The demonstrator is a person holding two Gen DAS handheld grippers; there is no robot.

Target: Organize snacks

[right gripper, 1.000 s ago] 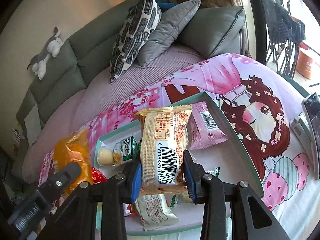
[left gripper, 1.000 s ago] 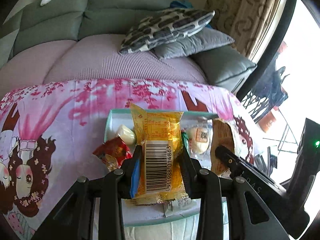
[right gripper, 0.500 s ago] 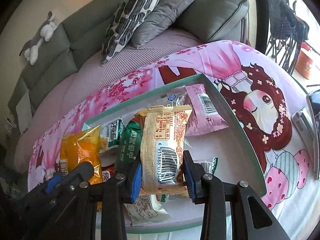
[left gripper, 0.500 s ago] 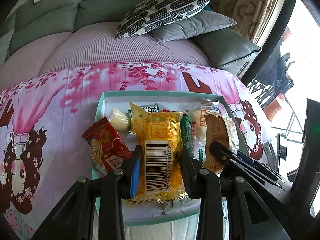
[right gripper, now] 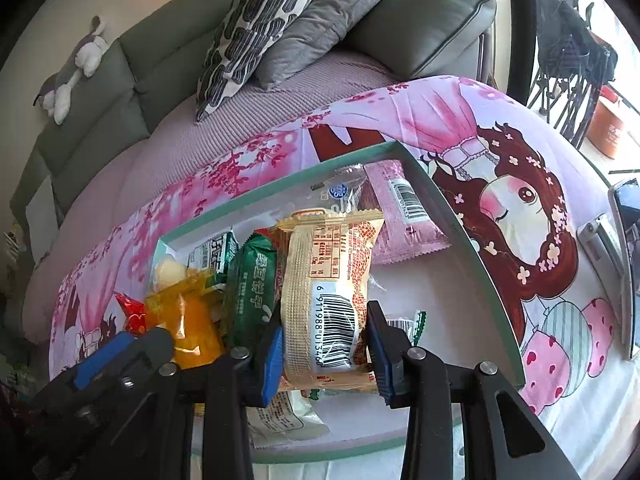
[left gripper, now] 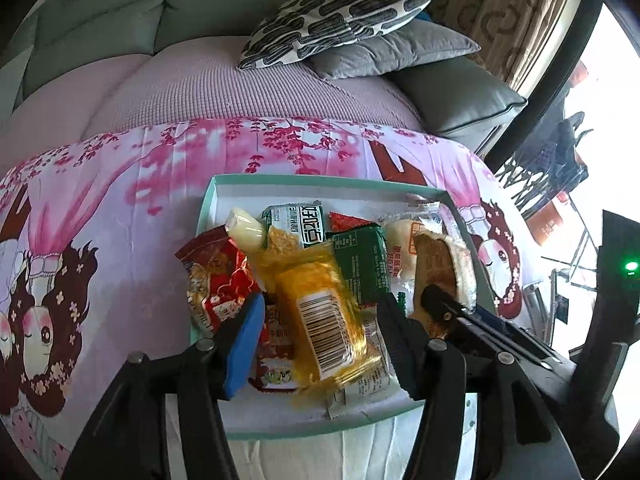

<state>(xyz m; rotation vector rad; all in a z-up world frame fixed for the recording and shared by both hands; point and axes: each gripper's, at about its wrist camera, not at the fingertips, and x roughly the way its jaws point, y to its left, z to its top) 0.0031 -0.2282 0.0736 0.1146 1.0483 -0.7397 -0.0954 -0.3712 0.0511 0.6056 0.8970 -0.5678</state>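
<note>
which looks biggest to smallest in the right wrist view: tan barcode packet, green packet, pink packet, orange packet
1. tan barcode packet, though it sits nearest the camera
2. green packet
Pink packet and orange packet are both partly hidden, so I won't rank them.

Both wrist views look steeply down, close over one snack tray.
</note>
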